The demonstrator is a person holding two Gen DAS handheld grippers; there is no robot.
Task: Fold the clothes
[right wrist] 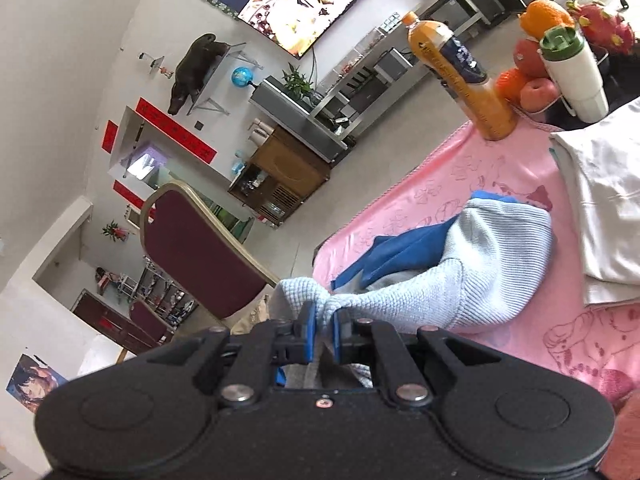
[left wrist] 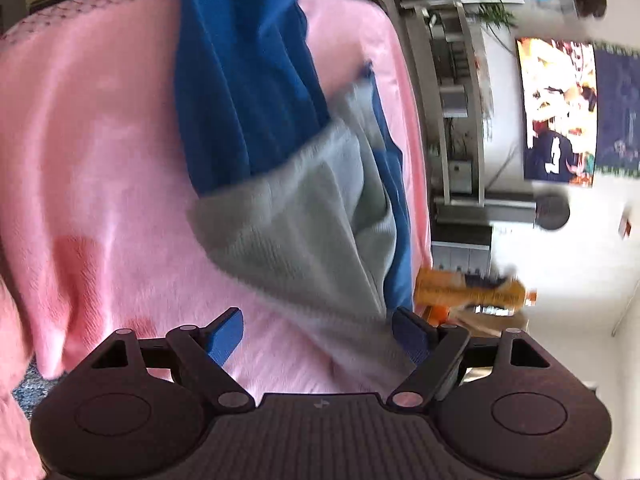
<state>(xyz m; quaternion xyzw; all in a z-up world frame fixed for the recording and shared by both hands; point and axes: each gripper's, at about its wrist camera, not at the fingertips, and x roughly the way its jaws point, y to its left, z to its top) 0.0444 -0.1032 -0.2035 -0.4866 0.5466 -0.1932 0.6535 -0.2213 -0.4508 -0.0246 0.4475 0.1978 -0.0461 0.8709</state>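
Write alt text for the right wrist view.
The right gripper is shut on a bunched corner of a light blue ribbed knit garment with royal blue fabric, lying on a pink blanket. Behind stand an orange juice bottle and folded white cloth.

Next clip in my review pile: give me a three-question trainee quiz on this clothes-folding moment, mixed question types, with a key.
1. True or false: the right gripper is shut on the light grey-blue ribbed knit garment.
2. Multiple choice: the left gripper has its jaws A) clamped on the pink fleece blanket, B) open with nothing pinched, C) shut on a bottle.
3. Fill in: the tall orange juice bottle stands on the blanket next to a bowl of ____.

Key: 1 true; 2 B; 3 fruit.
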